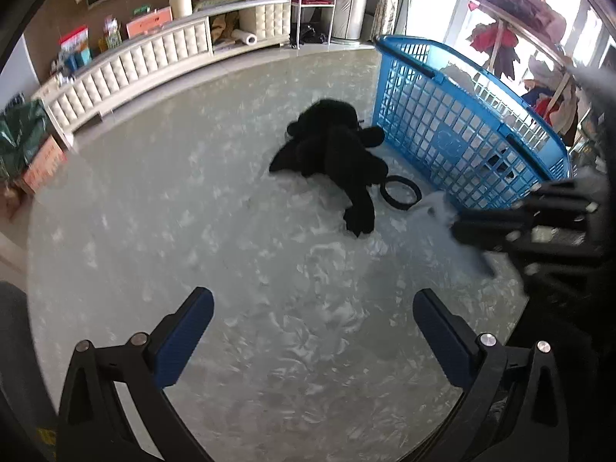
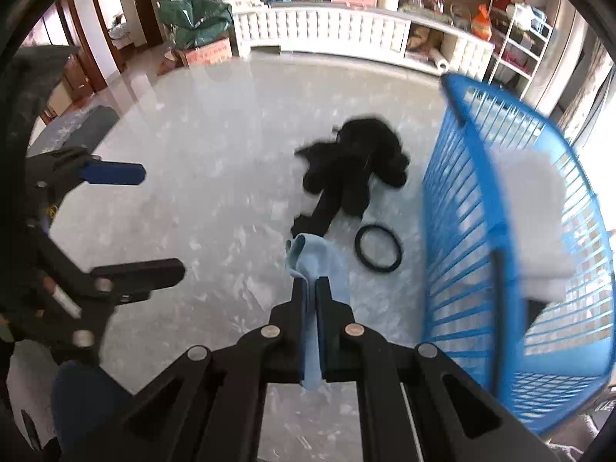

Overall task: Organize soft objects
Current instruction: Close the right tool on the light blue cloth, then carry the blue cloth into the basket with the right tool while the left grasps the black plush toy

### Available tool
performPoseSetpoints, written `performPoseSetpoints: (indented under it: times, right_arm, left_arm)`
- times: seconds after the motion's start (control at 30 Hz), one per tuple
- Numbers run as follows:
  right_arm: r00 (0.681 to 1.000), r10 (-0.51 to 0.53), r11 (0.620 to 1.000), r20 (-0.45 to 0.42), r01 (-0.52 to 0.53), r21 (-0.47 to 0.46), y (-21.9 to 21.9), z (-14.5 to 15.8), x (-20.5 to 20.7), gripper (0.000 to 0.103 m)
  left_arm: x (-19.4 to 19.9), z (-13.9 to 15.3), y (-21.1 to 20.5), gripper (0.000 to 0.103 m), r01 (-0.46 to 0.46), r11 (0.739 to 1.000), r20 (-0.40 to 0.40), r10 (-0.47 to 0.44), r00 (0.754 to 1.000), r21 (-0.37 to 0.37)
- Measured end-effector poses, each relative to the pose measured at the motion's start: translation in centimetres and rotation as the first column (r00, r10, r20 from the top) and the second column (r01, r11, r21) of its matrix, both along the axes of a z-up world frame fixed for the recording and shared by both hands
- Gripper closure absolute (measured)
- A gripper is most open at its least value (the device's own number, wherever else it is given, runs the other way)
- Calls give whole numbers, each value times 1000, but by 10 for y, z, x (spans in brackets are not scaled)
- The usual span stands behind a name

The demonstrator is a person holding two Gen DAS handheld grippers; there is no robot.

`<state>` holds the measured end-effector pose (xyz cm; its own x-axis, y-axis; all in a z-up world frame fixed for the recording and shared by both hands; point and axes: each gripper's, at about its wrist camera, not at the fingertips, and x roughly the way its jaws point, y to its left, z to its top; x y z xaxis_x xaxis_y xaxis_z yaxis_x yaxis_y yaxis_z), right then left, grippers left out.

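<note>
My right gripper (image 2: 310,288) is shut on a light blue cloth (image 2: 323,261) and holds it above the table, left of the blue basket (image 2: 473,231). The same gripper with the blurred cloth (image 1: 442,211) shows in the left wrist view at the right, by the basket (image 1: 454,123). A white folded cloth (image 2: 535,215) lies inside the basket. A black plush toy (image 1: 331,146) lies on the table beside the basket, also in the right wrist view (image 2: 350,169). My left gripper (image 1: 313,315) is open and empty over the table, and shows at the left in the right wrist view (image 2: 154,223).
A black ring (image 1: 398,192) lies between the plush and the basket, also in the right wrist view (image 2: 379,248). The round marbled table (image 1: 192,231) has its far edge near a white padded cabinet (image 1: 134,61). A clothes rack (image 1: 512,19) stands behind the basket.
</note>
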<state>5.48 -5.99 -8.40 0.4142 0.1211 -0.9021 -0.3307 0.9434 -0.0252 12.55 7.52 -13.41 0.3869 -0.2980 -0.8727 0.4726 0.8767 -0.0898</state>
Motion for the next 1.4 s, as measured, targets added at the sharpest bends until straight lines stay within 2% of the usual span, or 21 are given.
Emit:
performPoseSetpoints:
  times: [0.17, 0.37, 0.73, 0.83, 1.03, 1.13, 1.23, 1.33, 1.4]
  right_arm:
    - [998, 6, 1000, 65, -7, 9, -18, 42, -6, 99]
    - [993, -12, 1000, 121, 13, -9, -44, 69, -9, 99]
    - [992, -75, 996, 104, 79, -33, -99, 53, -2, 99]
    - [992, -83, 996, 93, 86, -28, -108, 49, -1, 99]
    - [990, -94, 995, 108, 97, -27, -126, 56, 2, 99]
    - [987, -94, 994, 129, 99, -35, -131, 64, 5, 99]
    - [985, -94, 993, 143, 103, -54, -136, 66, 8, 99]
    - [986, -98, 993, 136, 107, -58, -141, 61, 12, 99]
    - [987, -98, 993, 124, 106, -58, -142, 55, 12, 99]
  left_arm:
    - [8, 13, -8, 0, 11, 1000, 30, -11, 999, -2]
    - [22, 12, -27, 0, 16, 1000, 21, -16, 1000, -22]
    - [53, 10, -68, 0, 38, 996, -7, -39, 999, -86]
    - [67, 6, -75, 0, 48, 993, -37, -52, 998, -111]
    - [97, -13, -87, 0, 80, 992, -67, -87, 994, -101]
    - [113, -27, -95, 0, 130, 985, -72, -138, 988, -114]
    - [126, -40, -96, 0, 139, 985, -78, -147, 986, -106]
    - [138, -51, -97, 0, 141, 982, -77, -152, 985, -130]
    - [144, -56, -99, 6, 153, 979, -82, -165, 983, -132]
